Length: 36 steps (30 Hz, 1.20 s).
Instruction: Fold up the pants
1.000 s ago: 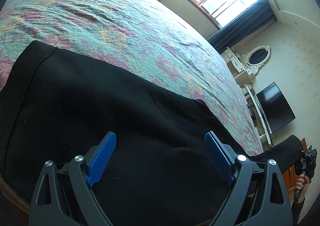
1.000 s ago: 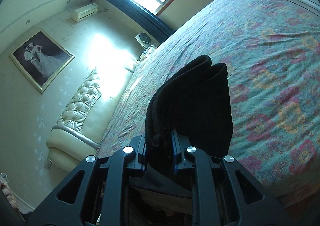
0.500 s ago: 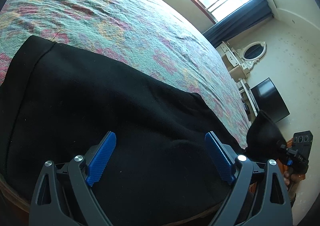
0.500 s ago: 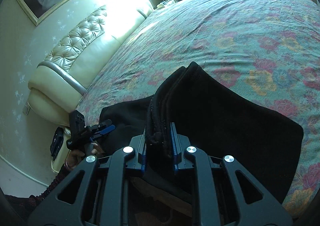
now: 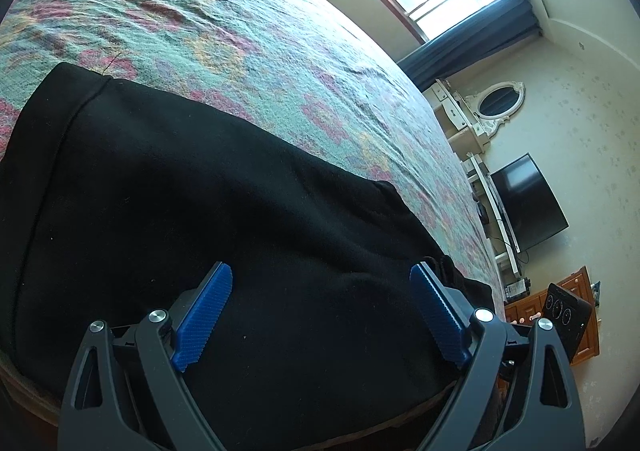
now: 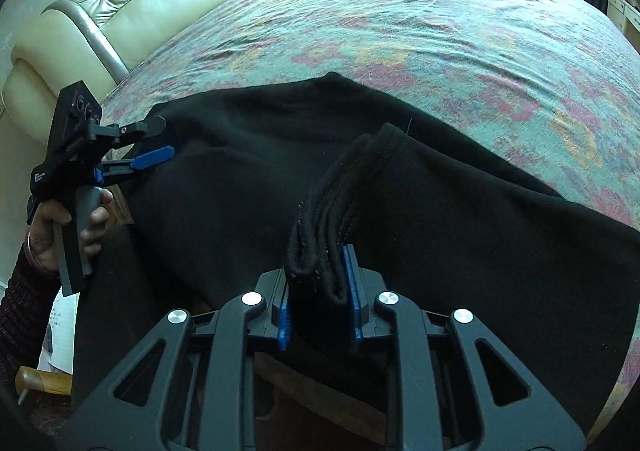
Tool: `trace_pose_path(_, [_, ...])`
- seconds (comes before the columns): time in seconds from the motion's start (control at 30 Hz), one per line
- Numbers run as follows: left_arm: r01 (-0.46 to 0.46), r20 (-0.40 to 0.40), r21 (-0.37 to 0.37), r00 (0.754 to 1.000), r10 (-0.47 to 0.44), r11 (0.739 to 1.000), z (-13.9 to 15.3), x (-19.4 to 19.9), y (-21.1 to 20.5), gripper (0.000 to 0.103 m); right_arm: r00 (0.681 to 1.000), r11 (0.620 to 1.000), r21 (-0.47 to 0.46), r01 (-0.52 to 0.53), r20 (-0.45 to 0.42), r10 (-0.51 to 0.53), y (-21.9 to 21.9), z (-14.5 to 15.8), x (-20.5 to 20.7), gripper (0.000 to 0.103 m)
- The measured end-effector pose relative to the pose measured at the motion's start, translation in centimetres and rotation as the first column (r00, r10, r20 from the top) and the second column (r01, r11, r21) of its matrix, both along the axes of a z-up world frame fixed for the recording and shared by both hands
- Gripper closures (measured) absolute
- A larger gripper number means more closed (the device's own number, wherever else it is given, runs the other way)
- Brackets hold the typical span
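Pants [image 6: 460, 219], black and heavy, spread along the near edge of a bed [image 6: 400, 23] under a floral cover. Far left in the right wrist view: left gripper [image 6: 154, 141], held in a hand [image 6: 60, 227], jaws apart, nothing between them, poised at the cloth's left end. Same tool in its own view: blue pads [image 5: 206, 315] spread wide just over flat black fabric, released. Centre: right gripper [image 6: 316, 307] clenched on a thick bunch of hem layers [image 6: 340, 191], lifted in a ridge above the cloth below. Right: rest of the garment lying flat toward the bed's edge.

Likely step: carrying the gripped end over to lay one half on the other. Best done low and level, edges lined up with the layer beneath, grip kept firm until the fold lies flat, free tool pinning the bottom layer against dragging.
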<state>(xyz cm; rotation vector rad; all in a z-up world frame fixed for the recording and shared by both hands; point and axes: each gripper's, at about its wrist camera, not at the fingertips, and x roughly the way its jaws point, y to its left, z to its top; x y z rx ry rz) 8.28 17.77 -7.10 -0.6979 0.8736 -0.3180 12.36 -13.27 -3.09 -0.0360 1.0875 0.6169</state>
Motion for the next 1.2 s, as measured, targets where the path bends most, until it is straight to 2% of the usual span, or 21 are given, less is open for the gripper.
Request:
trace_pose_path(0.07, [0.014, -0.005, 0.004, 1.0, -0.014, 1.0, 0.1, 0.1, -0.1, 0.014, 0.999, 1.0, 0.03, -0.008, -0.035, 0.009, 0.3, -0.8, -0.2, 0.052])
trace_pose_path(0.17, [0.043, -0.012, 0.004, 0.999, -0.043, 0.999, 0.2, 0.3, 0.0, 0.014, 0.997, 0.997, 0.076, -0.027, -0.072, 0.033, 0.8, -1.7, -0.6, 0.036])
trace_pose_path(0.27, [0.074, -0.015, -0.016, 0.997, -0.074, 0.997, 0.4, 0.1, 0.4, 0.014, 0.996, 0.994, 0.102, -0.046, -0.071, 0.053, 1.1, -1.9, -0.9, 0.025])
trace_pose_path(0.33, [0.053, -0.013, -0.058, 0.998, -0.054, 0.997, 0.5, -0.3, 1.2, 0.014, 0.994, 0.99, 0.122, -0.066, -0.08, 0.076, 1.3, -2.0, -1.0, 0.021])
trace_pose_path(0.43, [-0.006, -0.034, -0.12, 0.999, 0.002, 0.993, 0.7, -1.2, 3.3, 0.014, 0.995, 0.985, 0.162, -0.063, -0.072, 0.075, 0.7, -1.4, -0.7, 0.021])
trace_pose_path(0.5, [-0.049, -0.009, -0.109, 0.999, 0.048, 0.993, 1.5, -2.3, 5.3, 0.014, 0.995, 0.972, 0.233, -0.037, -0.086, 0.059, -0.2, -0.9, -0.6, 0.021])
trace_pose_path(0.6, [-0.1, 0.028, -0.071, 0.994, 0.102, 0.992, 2.5, -3.8, 8.9, 0.014, 0.996, 0.962, 0.27, -0.024, -0.074, 0.046, -1.0, -0.1, -0.9, 0.021])
trace_pose_path(0.77, [-0.165, -0.008, -0.085, 0.986, 0.165, 0.983, 1.0, -4.3, 14.2, 0.014, 0.993, 0.951, 0.308, -0.015, -0.103, 0.049, -1.4, 0.0, -1.4, 0.021])
trace_pose_path(0.83, [-0.166, -0.019, -0.12, 0.986, 0.165, 0.979, -0.1, -4.0, 15.4, 0.014, 0.992, 0.95, 0.313, -0.009, -0.118, 0.048, -1.3, -0.2, -1.6, 0.021])
trace_pose_path(1.03, [-0.126, -0.033, -0.114, 0.992, 0.123, 0.986, -2.1, -2.2, 16.4, 0.014, 0.989, 0.952, 0.306, -0.003, -0.142, 0.049, -1.2, -0.6, -2.3, 0.021])
trace_pose_path(1.13, [-0.059, -0.022, -0.18, 0.998, 0.056, 0.982, -2.1, -2.0, 15.8, 0.014, 0.987, 0.95, 0.312, 0.002, -0.155, 0.049, -1.2, -0.8, -2.5, 0.021])
trace_pose_path(1.2, [-0.007, -0.015, -0.196, 1.0, 0.004, 0.981, -2.0, -2.0, 14.9, 0.014, 0.984, 0.947, 0.32, 0.005, -0.169, 0.052, -1.1, -1.1, -2.7, 0.021])
